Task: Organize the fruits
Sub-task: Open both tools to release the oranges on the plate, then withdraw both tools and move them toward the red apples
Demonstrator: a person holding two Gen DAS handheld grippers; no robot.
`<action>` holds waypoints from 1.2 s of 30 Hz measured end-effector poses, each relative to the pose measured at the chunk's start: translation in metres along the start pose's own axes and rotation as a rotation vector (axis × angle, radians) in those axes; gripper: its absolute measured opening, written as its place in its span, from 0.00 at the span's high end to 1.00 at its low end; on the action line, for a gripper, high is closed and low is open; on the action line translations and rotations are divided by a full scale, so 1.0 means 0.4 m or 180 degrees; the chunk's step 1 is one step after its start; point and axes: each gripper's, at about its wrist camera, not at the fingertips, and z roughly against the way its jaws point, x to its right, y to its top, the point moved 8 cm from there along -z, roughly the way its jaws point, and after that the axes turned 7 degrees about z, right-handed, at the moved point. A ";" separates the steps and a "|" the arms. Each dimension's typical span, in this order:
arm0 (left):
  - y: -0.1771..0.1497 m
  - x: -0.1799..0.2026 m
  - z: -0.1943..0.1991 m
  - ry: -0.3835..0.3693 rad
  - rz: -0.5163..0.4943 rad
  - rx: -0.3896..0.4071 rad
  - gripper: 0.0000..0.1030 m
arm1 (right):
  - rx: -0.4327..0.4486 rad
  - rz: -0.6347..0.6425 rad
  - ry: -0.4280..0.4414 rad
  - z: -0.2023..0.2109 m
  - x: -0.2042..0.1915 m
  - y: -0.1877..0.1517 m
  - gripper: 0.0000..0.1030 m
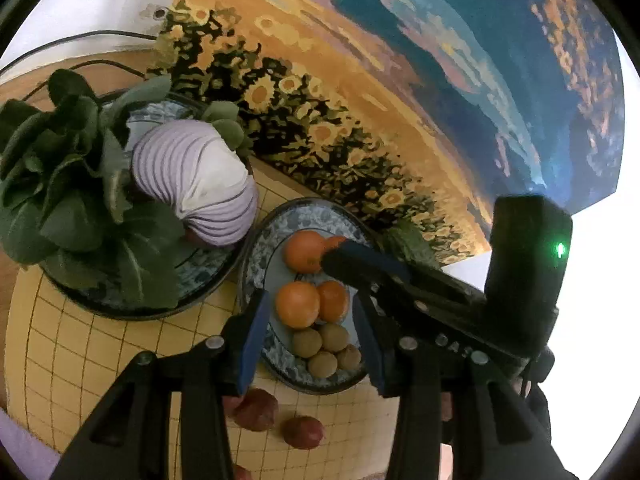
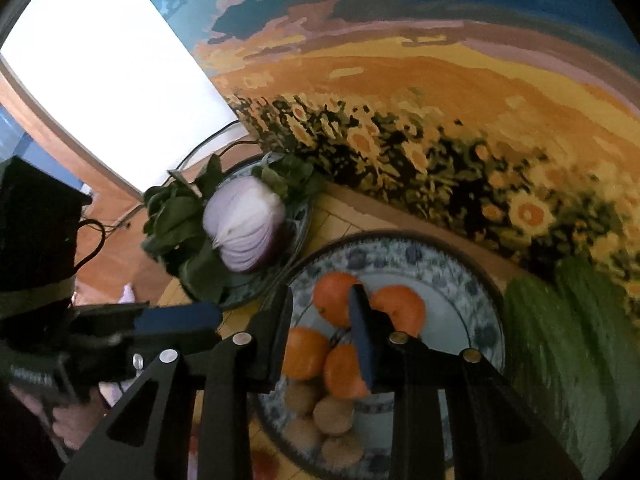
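Four oranges (image 2: 340,336) under right claw (image 2: 324,336)

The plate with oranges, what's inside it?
The plate holds four oranges and four brownish-green round fruits. The right gripper covers part of the fruit and plate.

Sunflower-field painting (image 1: 360,92) behind, yellow grid tablecloth (image 1: 80,360), white wall (image 2: 112,80), black cables (image 1: 80,36)

- Wooden table (image 1: 24,276), covered by a yellow grid-patterned cloth (image 1: 92,356).
- On the cloth: two blue-patterned plates (image 1: 256,248) (image 1: 200,280) side by side.
- Two reddish-brown fruits (image 1: 256,410) (image 1: 304,432) lie directly on the cloth, near the fruit plate.
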 end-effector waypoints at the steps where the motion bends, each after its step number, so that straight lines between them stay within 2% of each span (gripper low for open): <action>1: -0.001 0.001 0.007 -0.0005 0.0000 0.0012 0.57 | 0.0021 -0.0025 0.0013 0.010 0.000 -0.008 0.70; 8: -0.031 0.004 0.071 0.0109 -0.0226 0.0116 0.57 | 0.0195 -0.0138 -0.0017 0.086 -0.025 -0.072 0.70; 17: -0.088 -0.022 0.122 0.0266 -0.0325 0.0145 0.57 | 0.0306 -0.0121 -0.0066 0.147 -0.121 -0.138 0.70; 27: -0.168 -0.071 0.142 0.0466 -0.0434 0.0048 0.57 | 0.0332 -0.0054 -0.0108 0.167 -0.189 -0.200 0.70; 30: -0.194 -0.080 0.143 0.0547 -0.0566 0.0026 0.57 | 0.0286 -0.0094 -0.0089 0.155 -0.200 -0.243 0.70; 36: -0.254 -0.080 0.135 0.0677 -0.1065 -0.0022 0.57 | 0.0122 -0.0069 -0.0231 0.103 -0.214 -0.330 0.68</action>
